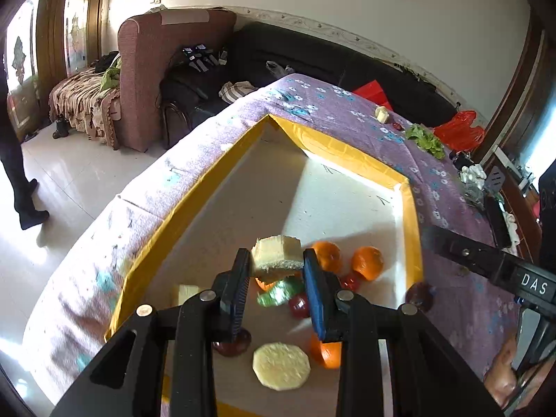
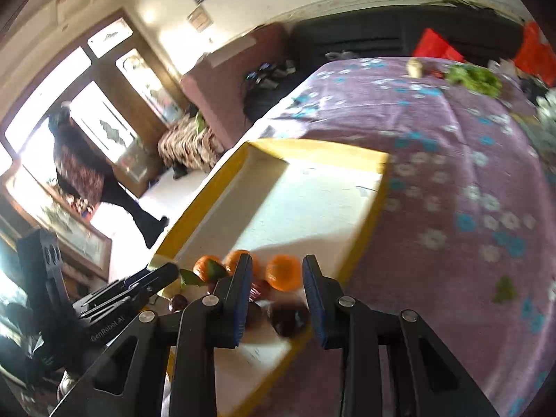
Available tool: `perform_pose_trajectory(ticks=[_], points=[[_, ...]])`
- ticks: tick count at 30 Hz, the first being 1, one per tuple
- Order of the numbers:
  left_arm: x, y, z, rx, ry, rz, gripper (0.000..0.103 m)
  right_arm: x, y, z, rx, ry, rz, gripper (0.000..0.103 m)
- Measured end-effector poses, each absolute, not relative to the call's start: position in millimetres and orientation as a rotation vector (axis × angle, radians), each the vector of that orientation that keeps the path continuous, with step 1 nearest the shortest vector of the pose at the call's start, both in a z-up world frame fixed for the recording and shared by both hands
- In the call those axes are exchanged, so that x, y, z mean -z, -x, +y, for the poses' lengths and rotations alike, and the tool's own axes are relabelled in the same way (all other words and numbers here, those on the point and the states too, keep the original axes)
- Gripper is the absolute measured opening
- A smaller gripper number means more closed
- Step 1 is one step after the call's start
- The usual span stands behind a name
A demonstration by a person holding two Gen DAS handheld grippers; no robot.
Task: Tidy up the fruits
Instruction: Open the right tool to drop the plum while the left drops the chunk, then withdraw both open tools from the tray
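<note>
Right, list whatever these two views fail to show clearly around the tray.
- Left wrist view: the orange and the dark red fruit in the yellow-rimmed tray are half hidden behind the left hand-held gripper.
- Right wrist view: motion blur smears the dark fruit by the right hand-held gripper.

A home living room: sofas [image 1: 278,66], armchair [image 1: 156,69], floral-clothed table [image 1: 451,208].
</note>
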State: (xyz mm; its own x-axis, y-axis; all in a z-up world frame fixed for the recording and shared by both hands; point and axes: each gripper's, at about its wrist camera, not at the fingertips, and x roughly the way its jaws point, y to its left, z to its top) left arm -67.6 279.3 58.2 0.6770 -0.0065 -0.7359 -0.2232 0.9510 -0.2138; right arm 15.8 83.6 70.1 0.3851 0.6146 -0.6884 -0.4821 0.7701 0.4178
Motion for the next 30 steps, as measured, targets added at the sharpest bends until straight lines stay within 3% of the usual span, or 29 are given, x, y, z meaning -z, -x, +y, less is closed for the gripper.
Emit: perform_pose_trajectory(ticks=[6, 7, 10, 11, 19, 30], points=[[-45, 51, 292, -0.129, 0.321, 0.87, 0.03, -65, -32, 124, -0.666, -0.073, 0.938, 0.034], [-45, 51, 293, -0.126, 0.328, 0.869, 0.034, -65, -34, 124, -0.659, -0.072, 0.938, 0.037], [-48, 58, 297, -0.155, 0.34, 0.848, 0.071, -65, -32, 120, -0.66, -0.075, 0.937, 0.052], [-50, 62, 298, -0.174, 0.346, 0.832, 0.074, -65, -29, 118, -0.656, -0.067, 0.933, 0.055], [-74, 97, 284, -0.282, 0.278, 0.768, 0.084, -71, 10, 95, -0.595, -0.011, 0.861, 0.071], [-112, 141, 236, -0.369, 0.084, 0.638, 0.092, -62, 68, 64, -0.518, 0.092, 0.814, 0.078]])
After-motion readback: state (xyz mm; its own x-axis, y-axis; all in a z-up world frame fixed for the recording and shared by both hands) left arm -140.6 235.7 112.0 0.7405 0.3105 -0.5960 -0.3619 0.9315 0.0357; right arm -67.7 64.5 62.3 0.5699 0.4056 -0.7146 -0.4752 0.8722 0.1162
